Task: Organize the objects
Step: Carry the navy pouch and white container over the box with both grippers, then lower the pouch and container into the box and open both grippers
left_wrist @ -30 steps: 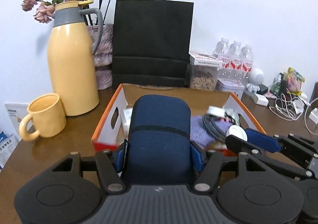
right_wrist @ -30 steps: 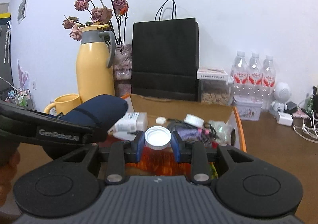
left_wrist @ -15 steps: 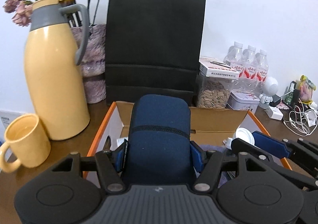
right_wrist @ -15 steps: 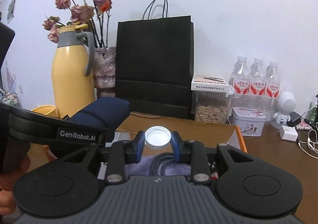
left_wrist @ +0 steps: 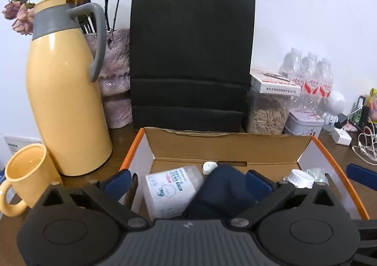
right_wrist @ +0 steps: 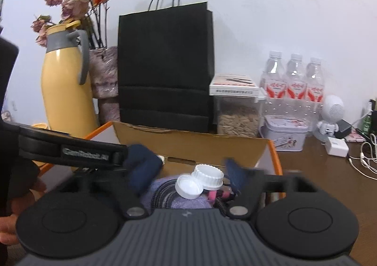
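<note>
Now our left gripper and right gripper have just spread their jaws, leaving the navy pouch and white cap in the box; worktop clutter remains.

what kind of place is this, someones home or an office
Probably a home or small office corner: a wooden table against a white wall, crowded with a yellow thermos jug, a matching mug, a vase of dried roses and bottled water.

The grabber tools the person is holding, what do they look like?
Each tool is matte black with a ribbed grey top, two round black discs, silver pivot screws and blue finger pads. The left tool's arm has white "GenRobot.AI" lettering. The person wears a dark sleeve.
</note>
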A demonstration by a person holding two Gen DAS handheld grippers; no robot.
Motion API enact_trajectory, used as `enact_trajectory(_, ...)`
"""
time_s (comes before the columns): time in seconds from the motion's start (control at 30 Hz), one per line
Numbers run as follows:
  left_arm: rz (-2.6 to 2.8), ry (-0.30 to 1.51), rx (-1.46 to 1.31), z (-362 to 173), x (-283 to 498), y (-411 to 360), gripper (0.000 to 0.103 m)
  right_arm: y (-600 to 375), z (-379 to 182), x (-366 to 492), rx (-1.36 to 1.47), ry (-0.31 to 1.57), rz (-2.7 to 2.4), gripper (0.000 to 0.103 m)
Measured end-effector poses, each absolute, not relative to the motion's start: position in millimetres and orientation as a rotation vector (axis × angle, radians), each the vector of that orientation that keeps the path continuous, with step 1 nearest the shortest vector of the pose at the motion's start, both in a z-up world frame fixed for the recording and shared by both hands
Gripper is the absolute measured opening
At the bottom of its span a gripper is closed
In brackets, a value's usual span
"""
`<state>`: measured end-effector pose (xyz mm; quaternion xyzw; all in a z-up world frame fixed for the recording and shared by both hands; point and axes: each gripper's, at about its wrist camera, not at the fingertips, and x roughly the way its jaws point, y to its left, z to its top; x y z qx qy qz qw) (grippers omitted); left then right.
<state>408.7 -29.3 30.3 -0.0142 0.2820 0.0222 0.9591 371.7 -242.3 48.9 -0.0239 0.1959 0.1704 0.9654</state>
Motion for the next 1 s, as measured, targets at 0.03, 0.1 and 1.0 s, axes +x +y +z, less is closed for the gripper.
enact_trajectory(0.03, 0.041, 0.575, -0.029, 31, 409, -29, 0.103, -243, 50, 370, -0.049, 0.384, 0.341, 0.094)
enact_trajectory(0.1, 0.042, 0.574, -0.032, 31, 409, -29, 0.103, -244, 51, 368, -0.055, 0.377, 0.341, 0.098)
enact_trajectory(1.0, 0.022, 0.558, -0.041, 36, 328, -15, 0.103, -256, 59, 308, -0.068, 0.338, 0.352, 0.103)
